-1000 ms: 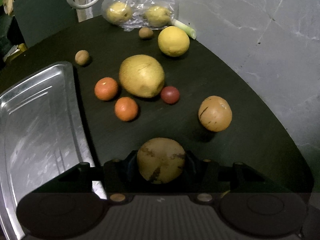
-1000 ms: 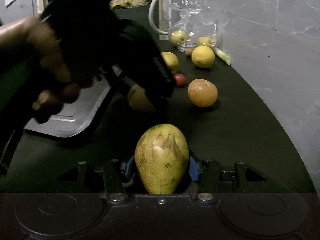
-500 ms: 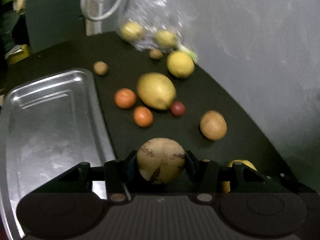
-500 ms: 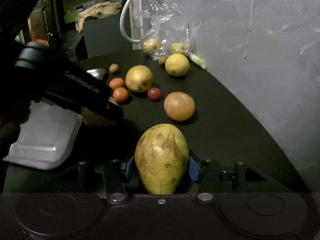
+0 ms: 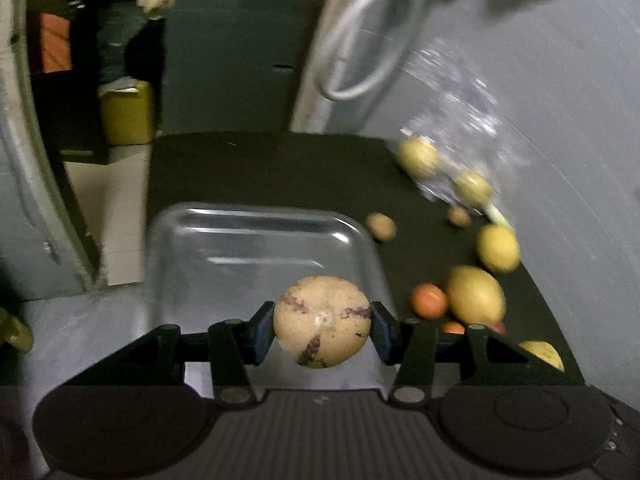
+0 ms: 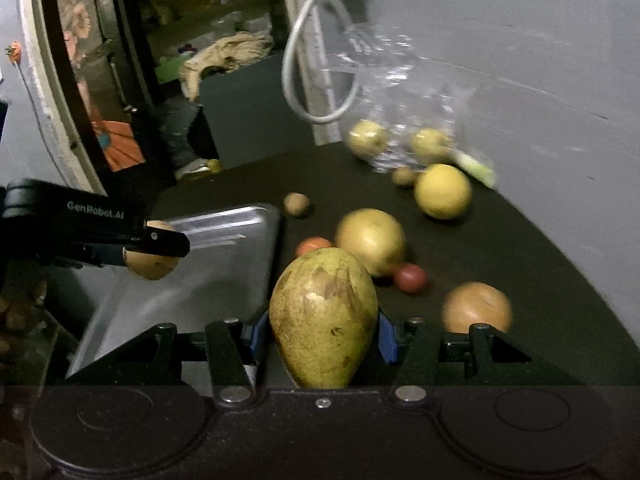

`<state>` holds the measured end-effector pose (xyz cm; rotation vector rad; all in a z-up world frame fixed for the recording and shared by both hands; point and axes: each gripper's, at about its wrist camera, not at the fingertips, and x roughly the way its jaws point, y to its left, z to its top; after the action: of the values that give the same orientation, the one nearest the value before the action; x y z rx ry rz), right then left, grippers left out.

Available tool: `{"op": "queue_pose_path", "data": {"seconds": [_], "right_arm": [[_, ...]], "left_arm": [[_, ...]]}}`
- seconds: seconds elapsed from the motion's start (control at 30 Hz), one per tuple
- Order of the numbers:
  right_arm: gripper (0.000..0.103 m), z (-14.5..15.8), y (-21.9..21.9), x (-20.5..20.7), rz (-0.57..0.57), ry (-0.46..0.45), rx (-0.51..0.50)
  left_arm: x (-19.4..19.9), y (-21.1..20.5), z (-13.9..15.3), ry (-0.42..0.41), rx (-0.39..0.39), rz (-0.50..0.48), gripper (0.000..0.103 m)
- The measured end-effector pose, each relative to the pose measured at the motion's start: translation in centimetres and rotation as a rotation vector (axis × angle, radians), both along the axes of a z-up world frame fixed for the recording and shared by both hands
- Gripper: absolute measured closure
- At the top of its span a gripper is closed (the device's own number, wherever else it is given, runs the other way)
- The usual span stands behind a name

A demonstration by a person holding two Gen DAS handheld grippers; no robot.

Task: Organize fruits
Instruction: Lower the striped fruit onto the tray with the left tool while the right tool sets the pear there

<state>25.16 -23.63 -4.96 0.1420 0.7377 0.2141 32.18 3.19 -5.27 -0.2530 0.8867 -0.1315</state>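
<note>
Fruit lies loose on the dark tabletop [image 6: 520, 248] right of the shiny metal tray [image 5: 224, 264]: a large yellow round fruit [image 6: 370, 240], a yellow lemon-like ball [image 6: 442, 191], a small red fruit [image 6: 410, 278], an orange-brown ball [image 6: 476, 306] and a clear plastic bag [image 6: 400, 120] at the far edge. Above the tray's bare floor, the left gripper [image 5: 322, 324] clamps a round tan purple-streaked fruit [image 5: 322, 320]. Off the tray's right rim, the right gripper [image 6: 322, 336] clamps a green-yellow pear [image 6: 322, 316].
</note>
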Motion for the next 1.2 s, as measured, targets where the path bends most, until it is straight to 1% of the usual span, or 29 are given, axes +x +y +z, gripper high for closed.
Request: {"op": "queue_pose_path", "data": {"seconds": [0.1, 0.2, 0.3, 0.43, 0.63, 0.83, 1.0, 1.13, 1.2], "right_arm": [[0.049, 0.1, 2.0, 1.6, 0.03, 0.006, 0.014], [0.049, 0.0, 4.3, 3.5, 0.07, 0.003, 0.008], [0.049, -0.1, 6.4, 5.5, 0.112, -0.01, -0.015], [0.049, -0.9, 9.2, 7.9, 0.161, -0.027, -0.078], [0.049, -2.3, 11.6, 9.8, 0.167, 0.002, -0.113], [0.049, -3.5, 12.7, 9.9, 0.149, 0.033, -0.128], [0.049, -4.2, 12.8, 9.2, 0.128, 0.04, -0.144], [0.049, -4.4, 13.0, 9.0, 0.121, 0.045, -0.15], [0.049, -4.5, 13.3, 8.8, 0.12, 0.043, -0.177]], "left_arm": [[0.9, 2.2, -0.3, -0.008, 0.002, 0.036, 0.049], [2.2, 3.8, -0.7, -0.01, 0.004, 0.048, 0.049], [3.4, 4.8, -1.2, -0.019, 0.023, 0.021, 0.049], [4.3, 5.4, -2.3, -0.017, 0.033, 0.0, 0.049], [5.1, 6.3, -3.7, 0.012, 0.027, 0.006, 0.049], [5.2, 6.1, -4.3, 0.03, 0.048, -0.03, 0.049], [5.2, 5.8, -4.6, 0.042, 0.067, -0.056, 0.049], [5.1, 5.6, -4.9, 0.064, 0.064, -0.056, 0.049], [5.0, 5.6, -5.0, 0.07, 0.052, -0.054, 0.048]]}}
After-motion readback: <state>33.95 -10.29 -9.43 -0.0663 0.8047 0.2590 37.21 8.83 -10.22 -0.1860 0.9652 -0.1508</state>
